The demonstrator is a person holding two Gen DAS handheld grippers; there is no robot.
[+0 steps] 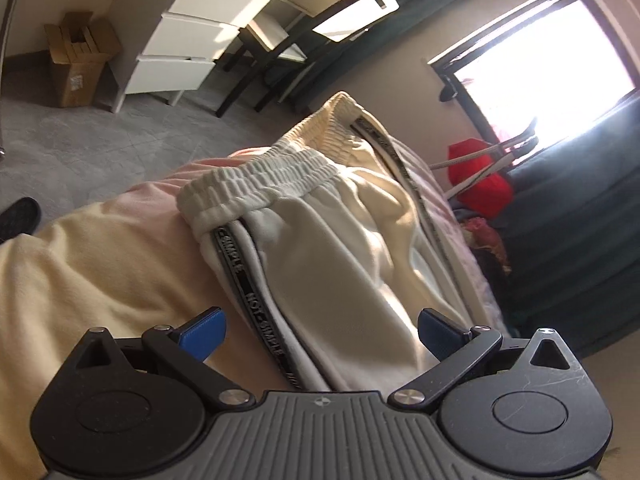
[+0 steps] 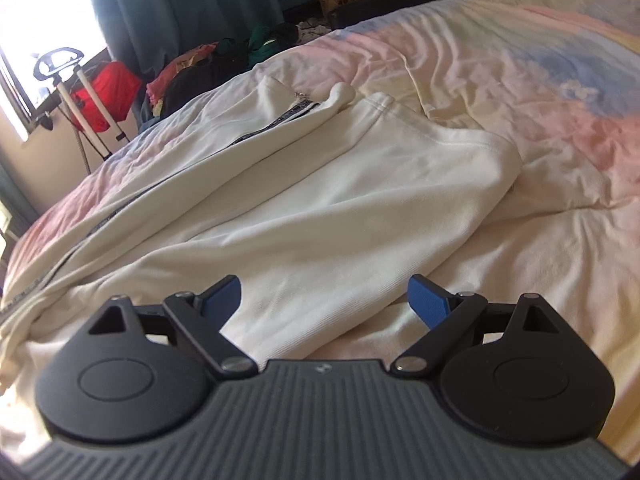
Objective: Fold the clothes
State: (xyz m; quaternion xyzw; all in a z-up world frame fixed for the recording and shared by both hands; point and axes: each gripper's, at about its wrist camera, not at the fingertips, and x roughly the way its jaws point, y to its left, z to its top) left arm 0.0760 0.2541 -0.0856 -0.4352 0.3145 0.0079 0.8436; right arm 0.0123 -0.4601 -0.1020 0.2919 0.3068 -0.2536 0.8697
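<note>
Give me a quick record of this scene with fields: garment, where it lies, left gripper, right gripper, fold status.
garment: white track pants with black side stripe
surface: pastel bedspread
left gripper: open, over the waistband end, holding nothing
right gripper: open, over the leg end, holding nothing
fold status: pants laid lengthwise, not yet folded across

White drawers (image 1: 188, 40) at eleven o'clock, cardboard box (image 1: 78, 60) at ten; red bag (image 1: 480, 176) beneath bright window (image 1: 532, 64) at two.
</note>
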